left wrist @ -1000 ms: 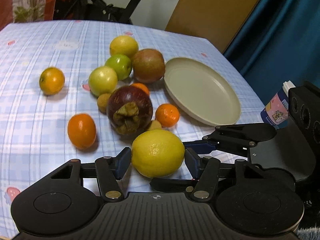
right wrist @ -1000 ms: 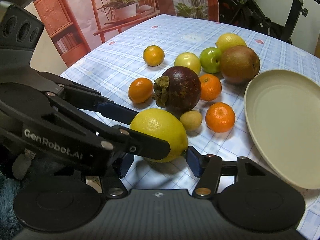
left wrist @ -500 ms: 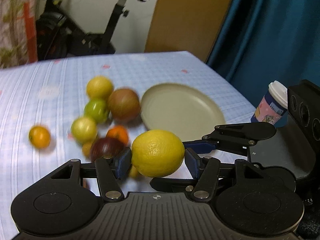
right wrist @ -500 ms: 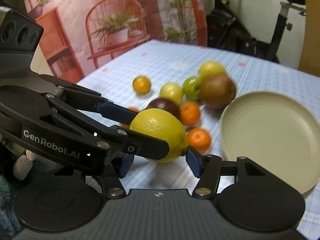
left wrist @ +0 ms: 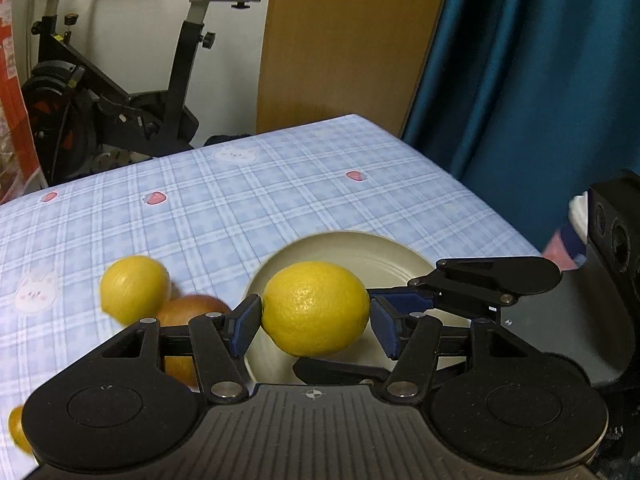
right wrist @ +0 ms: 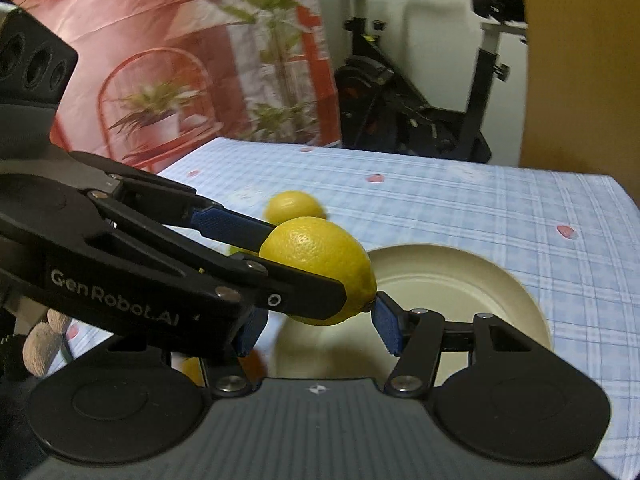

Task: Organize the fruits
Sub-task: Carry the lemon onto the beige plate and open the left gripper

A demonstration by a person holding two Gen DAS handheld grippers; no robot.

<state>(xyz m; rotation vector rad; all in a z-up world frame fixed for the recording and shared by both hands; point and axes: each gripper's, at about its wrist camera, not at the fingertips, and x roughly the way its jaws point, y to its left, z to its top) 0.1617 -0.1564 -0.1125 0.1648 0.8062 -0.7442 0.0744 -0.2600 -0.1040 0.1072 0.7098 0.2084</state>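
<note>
A large yellow lemon (left wrist: 316, 308) is held in the air between the pads of both grippers, above the near edge of the beige plate (left wrist: 384, 252). My left gripper (left wrist: 316, 322) grips its sides. My right gripper (right wrist: 316, 328) comes in crosswise from the right and its pads also press on the same lemon (right wrist: 320, 268), over the plate (right wrist: 460, 280). A second lemon (left wrist: 134, 290) and a brown-orange fruit (left wrist: 188, 312) lie on the table to the plate's left. The other fruits are mostly hidden below the gripper bodies.
The table carries a blue checked cloth (left wrist: 200, 208). An exercise bike (left wrist: 120, 92) stands beyond its far edge. A blue curtain (left wrist: 540, 80) hangs at the right, with a paper cup (left wrist: 572, 236) near the table's right edge. A small orange (left wrist: 18, 428) lies at the lower left.
Both grippers have lifted the lemon off the table and carried it right to above the plate. The fruit pile has dropped low and left in both views.
</note>
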